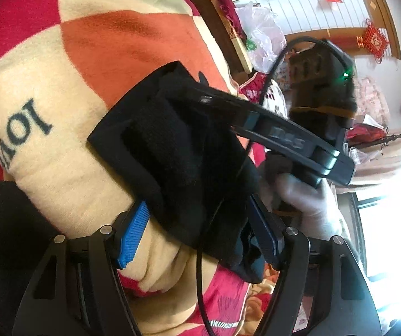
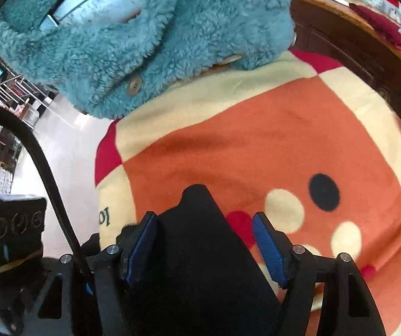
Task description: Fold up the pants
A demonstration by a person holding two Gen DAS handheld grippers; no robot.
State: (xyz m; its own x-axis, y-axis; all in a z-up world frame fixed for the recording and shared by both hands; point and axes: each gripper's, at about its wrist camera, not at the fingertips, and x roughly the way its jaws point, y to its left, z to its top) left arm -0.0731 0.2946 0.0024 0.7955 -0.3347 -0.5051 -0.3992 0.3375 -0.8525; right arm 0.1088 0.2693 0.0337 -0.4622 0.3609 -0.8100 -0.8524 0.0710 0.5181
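While the black pants (image 1: 172, 151) lie folded on the checked blanket (image 1: 133, 44), I note my left claw (image 1: 200, 232) and right claw (image 2: 208, 249) both released, straddling them.

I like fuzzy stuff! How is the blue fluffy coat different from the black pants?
The teal fleece coat is shaggy with buttons; the black pants look smooth and plain. The coat lies untouched at the blanket's far end; the pants sit folded between the right claw's fingers. Both rest on the blanket.

Pants (image 1: 178, 151) matt black knit; blanket (image 1: 68, 168) fuzzy fleece.
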